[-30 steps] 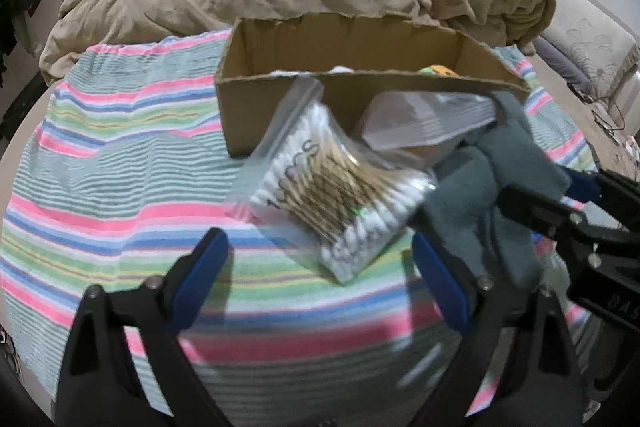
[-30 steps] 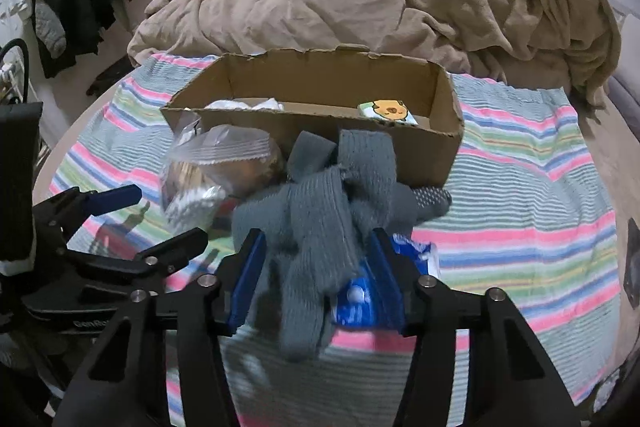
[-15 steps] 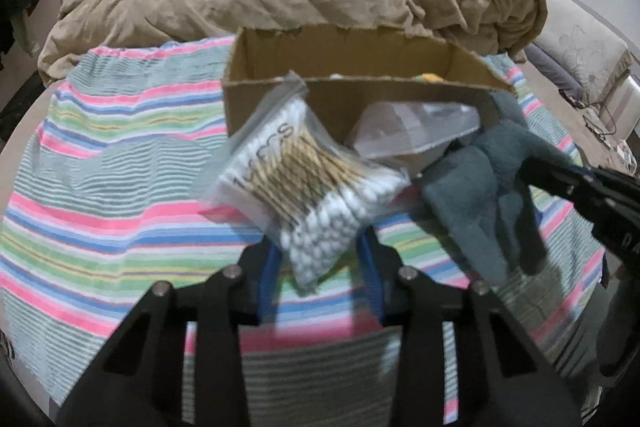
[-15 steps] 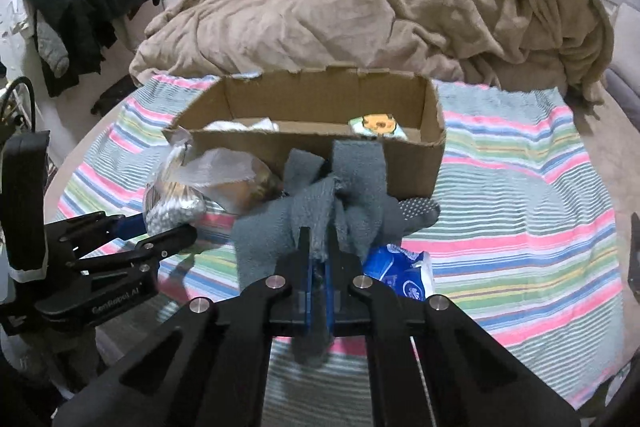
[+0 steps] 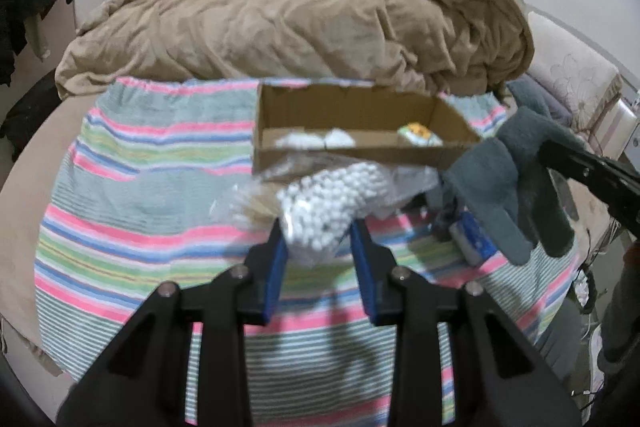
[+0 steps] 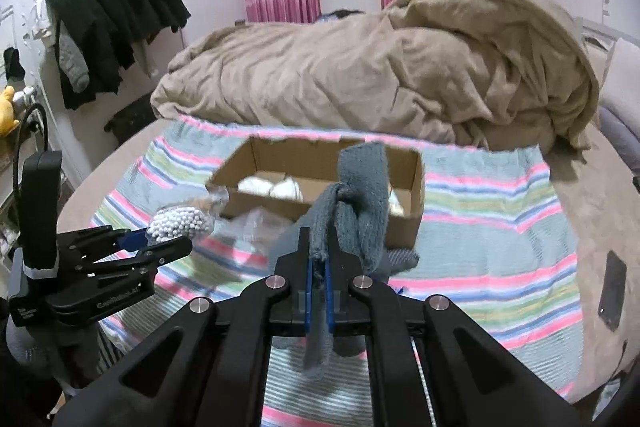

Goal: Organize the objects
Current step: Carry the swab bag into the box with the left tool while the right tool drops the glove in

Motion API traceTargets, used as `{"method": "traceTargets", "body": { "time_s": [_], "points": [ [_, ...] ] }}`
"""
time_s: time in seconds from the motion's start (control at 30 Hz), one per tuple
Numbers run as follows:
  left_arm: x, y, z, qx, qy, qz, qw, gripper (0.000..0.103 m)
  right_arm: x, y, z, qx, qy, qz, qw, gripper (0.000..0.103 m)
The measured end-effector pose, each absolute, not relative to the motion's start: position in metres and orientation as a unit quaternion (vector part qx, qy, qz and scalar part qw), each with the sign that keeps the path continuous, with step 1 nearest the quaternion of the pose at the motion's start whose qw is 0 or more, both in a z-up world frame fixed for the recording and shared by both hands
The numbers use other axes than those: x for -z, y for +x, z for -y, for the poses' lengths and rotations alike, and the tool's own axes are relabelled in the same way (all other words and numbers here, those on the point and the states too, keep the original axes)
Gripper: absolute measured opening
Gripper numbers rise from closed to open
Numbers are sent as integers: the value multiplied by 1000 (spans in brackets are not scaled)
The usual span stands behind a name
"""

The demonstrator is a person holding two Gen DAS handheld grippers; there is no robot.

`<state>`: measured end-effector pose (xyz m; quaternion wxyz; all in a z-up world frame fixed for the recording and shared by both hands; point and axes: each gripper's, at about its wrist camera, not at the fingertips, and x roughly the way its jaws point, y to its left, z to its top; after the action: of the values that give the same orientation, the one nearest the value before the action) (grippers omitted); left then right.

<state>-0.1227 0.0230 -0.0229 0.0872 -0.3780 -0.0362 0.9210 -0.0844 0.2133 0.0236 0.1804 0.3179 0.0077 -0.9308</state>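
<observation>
Gripping: left gripper (image 5: 318,243) swab bag (image 5: 334,211); right gripper (image 6: 319,259) grey glove (image 6: 356,203).

Blue-padded black left tongs (image 5: 318,247), white swab tips in a clear bag (image 5: 332,203), grey glove (image 6: 356,203) in right tongs (image 6: 319,259), brown box (image 5: 360,131) beyond, pink-blue-green striped cloth (image 5: 140,195) beneath, tan blanket (image 5: 300,27) farther off

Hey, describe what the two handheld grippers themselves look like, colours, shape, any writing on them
Both are matte black plastic. The left gripper and right gripper each have two angular, cut-out linkage arms joined by silver round pivot bolts, ending in flat blue pads. In the right wrist view the left one shows small white lettering on its side, too blurred to read, and a black upright block with pale tape.
</observation>
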Motion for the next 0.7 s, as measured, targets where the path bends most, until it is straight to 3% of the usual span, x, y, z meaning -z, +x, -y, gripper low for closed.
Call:
{"method": "traceTargets", "body": {
  "time_s": [0.17, 0.3, 0.5, 0.63, 0.7],
  "points": [
    [1, -127, -18, -931, -352, 35, 89, 27, -48, -92, -219, 940, 289, -7, 181, 5],
    [19, -137, -8, -916, -387, 54, 89, 29, -56, -102, -218, 943, 281, -11, 179, 5],
    [68, -144, 1, -881, -465, 65, 60, 42, -49, -103, -216, 939, 288, -8, 185, 5],
    [82, -141, -2, -874, -480, 64, 45, 72, -40, -100, -217, 935, 301, 0, 186, 5],
    [87, -136, -3, -868, -488, 76, 51, 75, -37, -98, -218, 934, 305, 4, 186, 5]
  ]
}}
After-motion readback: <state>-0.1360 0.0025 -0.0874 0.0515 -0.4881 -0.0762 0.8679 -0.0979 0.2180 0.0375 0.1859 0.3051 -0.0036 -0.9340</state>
